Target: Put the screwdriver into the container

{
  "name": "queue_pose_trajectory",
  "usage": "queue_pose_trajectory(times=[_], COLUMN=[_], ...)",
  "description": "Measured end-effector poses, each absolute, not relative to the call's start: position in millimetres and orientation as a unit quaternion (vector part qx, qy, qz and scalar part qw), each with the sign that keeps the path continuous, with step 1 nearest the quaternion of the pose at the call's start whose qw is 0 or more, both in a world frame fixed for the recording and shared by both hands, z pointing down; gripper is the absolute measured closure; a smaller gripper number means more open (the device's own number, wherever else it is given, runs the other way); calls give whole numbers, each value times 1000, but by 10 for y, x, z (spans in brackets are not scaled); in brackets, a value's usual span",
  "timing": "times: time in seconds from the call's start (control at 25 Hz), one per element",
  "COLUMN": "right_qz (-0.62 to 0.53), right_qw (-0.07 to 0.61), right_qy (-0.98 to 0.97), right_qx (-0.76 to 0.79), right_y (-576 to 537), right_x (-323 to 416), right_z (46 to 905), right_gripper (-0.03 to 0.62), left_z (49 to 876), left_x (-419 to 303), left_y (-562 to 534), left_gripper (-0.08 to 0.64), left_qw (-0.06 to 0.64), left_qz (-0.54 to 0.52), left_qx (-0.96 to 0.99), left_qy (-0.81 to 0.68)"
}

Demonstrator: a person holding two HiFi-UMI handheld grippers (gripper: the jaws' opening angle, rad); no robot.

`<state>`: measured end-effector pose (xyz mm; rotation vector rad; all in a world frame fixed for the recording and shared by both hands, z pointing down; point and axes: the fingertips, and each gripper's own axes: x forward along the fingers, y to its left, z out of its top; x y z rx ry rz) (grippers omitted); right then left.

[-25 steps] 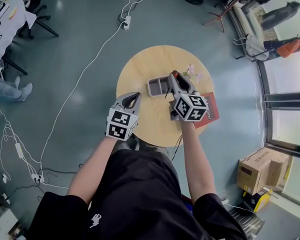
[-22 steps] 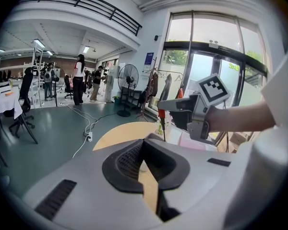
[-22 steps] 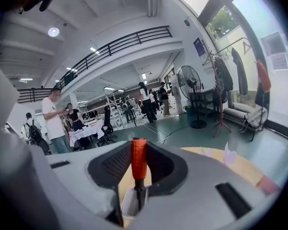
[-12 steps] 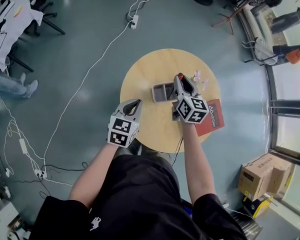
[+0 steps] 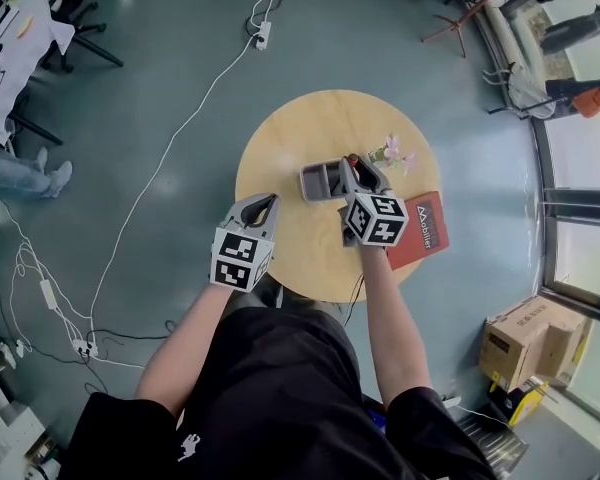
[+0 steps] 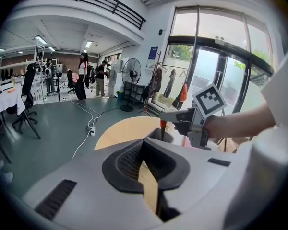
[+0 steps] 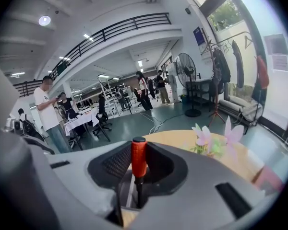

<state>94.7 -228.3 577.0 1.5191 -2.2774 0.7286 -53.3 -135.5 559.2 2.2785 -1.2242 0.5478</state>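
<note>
right gripper (image 5: pixel 354 170): closed on the screwdriver (image 7: pixel 138 157), its fingers (image 7: pixel 161 166) clamping the orange handle from both sides.
screwdriver: upright between the right fingers, with the handle's top just above the fingertips and the dark shaft pointing straight down below them.
container (image 5: pixel 306 182): a grey divided tray directly under the right fingertips. The shaft reaches down into one compartment; I cannot tell whether the tip touches the bottom.
left gripper (image 6: pixel 144 145): fingertips meet, with only a thin slit behind them, and nothing is held.
table (image 5: pixel 300 128): round and wooden, under both pairs of fingers; the left fingers (image 6: pixel 127 162) hang over its near left edge, well apart from the container.
flower (image 5: pixel 392 152): pink, just beyond the right fingertips and to their right.
book (image 5: pixel 425 230): red, lying on the table behind and right of the right fingers.
</note>
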Motion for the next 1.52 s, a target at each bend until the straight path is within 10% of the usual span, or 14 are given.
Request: queue_pose_trajectory(times=[1.52], right_qz=[276], right_qw=[236], right_qy=[-760], right_qx=[539], right_y=[-2519], right_x=[1074], right_z=[6154], right_gripper=[476], left_z=[5642], left_x=[-503], left_y=[-1497], left_gripper=[557], left_qw=[239], left_qz=[223], left_qx=[838], left_qy=[-436])
